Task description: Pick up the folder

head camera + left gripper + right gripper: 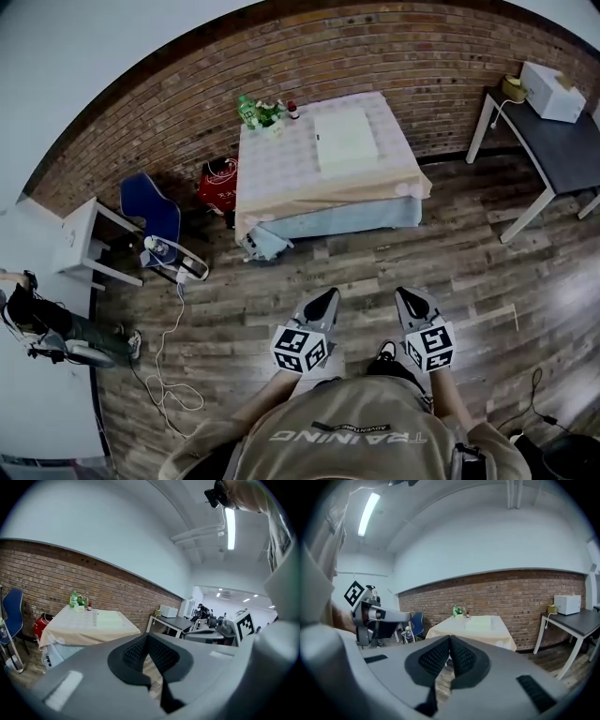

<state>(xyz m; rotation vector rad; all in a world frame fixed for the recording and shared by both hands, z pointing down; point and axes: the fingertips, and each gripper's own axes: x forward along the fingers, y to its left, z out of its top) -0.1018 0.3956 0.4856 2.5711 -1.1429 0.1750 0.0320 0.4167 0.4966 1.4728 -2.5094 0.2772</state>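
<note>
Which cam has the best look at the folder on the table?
Head view: looks down on the folder, whole outline visible on the table. Both gripper views show it far off, nearly edge-on, a pale slab.

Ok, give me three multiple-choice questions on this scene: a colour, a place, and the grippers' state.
1. What colour is the chair? A red, B blue, C green.
2. Where does the folder lie? A on the chair, B on the floor, C on the cloth-covered table.
3. How do the left gripper and right gripper stand? A both shut, empty; B both open; C left shut on the folder.
Answers: B, its seat shows blue; C, it lies flat on the cloth; A, each gripper view shows jaws together with nothing between.
</note>
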